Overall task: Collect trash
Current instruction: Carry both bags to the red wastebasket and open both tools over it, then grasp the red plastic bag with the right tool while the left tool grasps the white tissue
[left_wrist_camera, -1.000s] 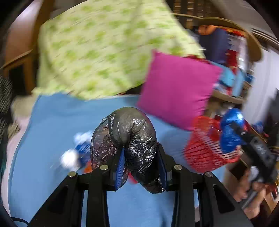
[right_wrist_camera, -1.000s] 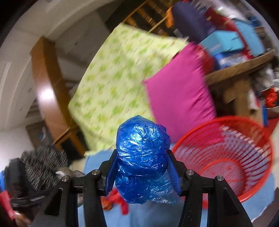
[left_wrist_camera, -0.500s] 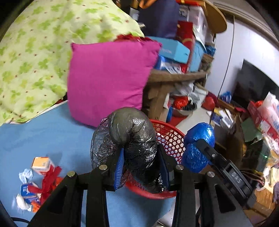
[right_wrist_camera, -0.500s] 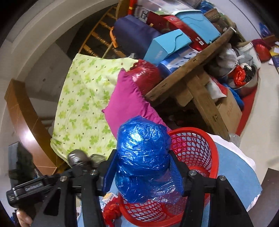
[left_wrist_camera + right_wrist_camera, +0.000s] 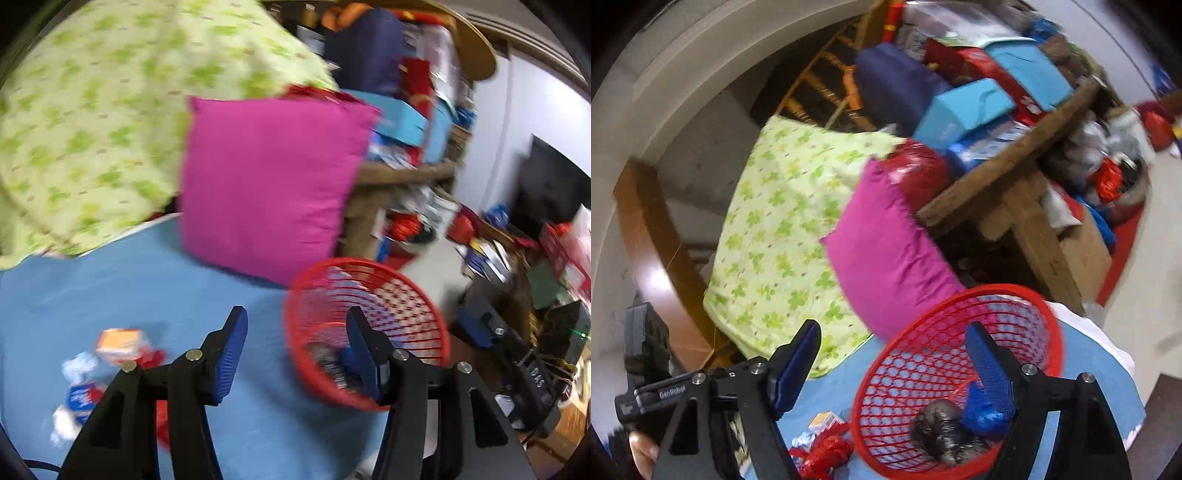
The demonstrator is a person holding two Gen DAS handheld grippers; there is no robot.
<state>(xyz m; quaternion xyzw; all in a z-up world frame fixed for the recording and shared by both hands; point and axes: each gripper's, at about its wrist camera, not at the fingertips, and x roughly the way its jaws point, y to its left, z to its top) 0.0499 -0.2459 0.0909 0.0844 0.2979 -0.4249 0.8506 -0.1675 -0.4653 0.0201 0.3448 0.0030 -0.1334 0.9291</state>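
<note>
My left gripper (image 5: 295, 317) hangs over the blue sheet (image 5: 129, 280), jaws opening, nothing between them. The red mesh basket (image 5: 369, 263) stands just right of it. My right gripper (image 5: 893, 330) is above the basket's (image 5: 997, 287) near rim, jaws also opening and empty. In the basket lie a crumpled black bag (image 5: 938, 417) and a crumpled blue bag (image 5: 982, 413). Loose trash sits on the sheet to the left: an orange box (image 5: 118, 339), white-and-blue wrappers (image 5: 77, 398) and red foil (image 5: 827, 454).
A pink cushion (image 5: 266, 184) leans behind the basket, with a green patterned quilt (image 5: 92, 129) to its left. A wooden table (image 5: 1015, 155) stacked with boxes stands beyond the bed's edge. Clutter covers the floor (image 5: 498, 258) at the right.
Both grippers have let go: the black bag and the blue bag have left the jaws and now lie in the red basket. Both pairs of jaws have spread apart.
</note>
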